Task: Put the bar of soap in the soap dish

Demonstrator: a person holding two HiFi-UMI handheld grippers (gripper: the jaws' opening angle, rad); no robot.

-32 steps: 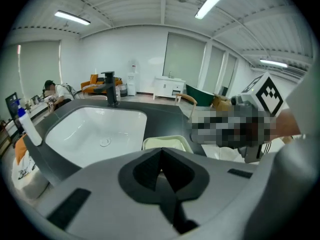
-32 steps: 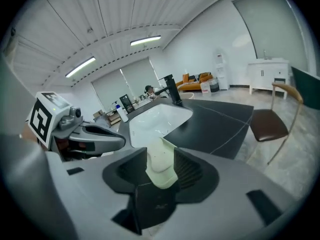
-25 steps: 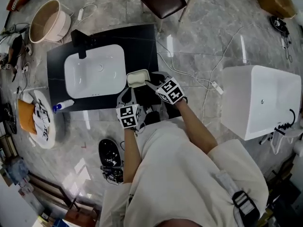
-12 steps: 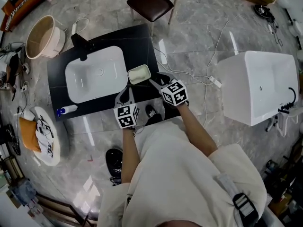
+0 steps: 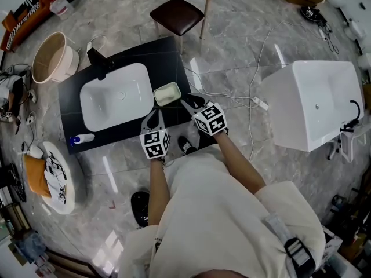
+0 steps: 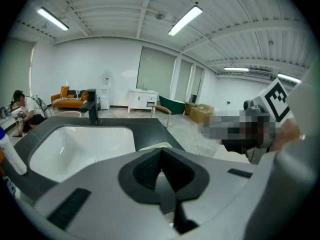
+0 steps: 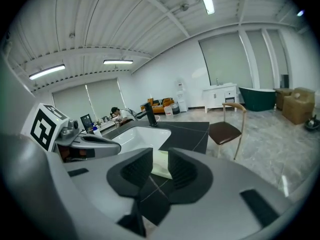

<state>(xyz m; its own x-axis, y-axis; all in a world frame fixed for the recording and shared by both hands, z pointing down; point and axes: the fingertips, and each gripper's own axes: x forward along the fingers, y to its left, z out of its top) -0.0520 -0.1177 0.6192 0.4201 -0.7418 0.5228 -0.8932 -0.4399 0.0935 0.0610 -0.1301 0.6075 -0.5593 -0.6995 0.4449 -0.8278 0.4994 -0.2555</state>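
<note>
Claws: you hold two, the left claw (image 5: pixel 153 116) and the right claw (image 5: pixel 186 102).
Counter: one (image 5: pixel 168 54), ahead of both claws.
Sink: one (image 5: pixel 110 106), ahead and left of your left claw.
Faucet: one (image 5: pixel 97 62).
Soap dish: one (image 5: pixel 167 93), just off your right claw's tip.
Chair: one (image 5: pixel 179 10).
Bathtub: one (image 5: pixel 316 106), right of your right claw.
Bucket: one (image 5: pixel 49 57).
Bottle: one (image 5: pixel 83 138), left of your left claw.

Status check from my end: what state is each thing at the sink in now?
Left hand-held gripper: jaws shut, empty.
Right hand-held gripper: jaws apart, just been closing, nothing between them.
White rectangular soap dish: upright on black counter, pale bar seemingly inside.
White sink basin: nothing in it.
</note>
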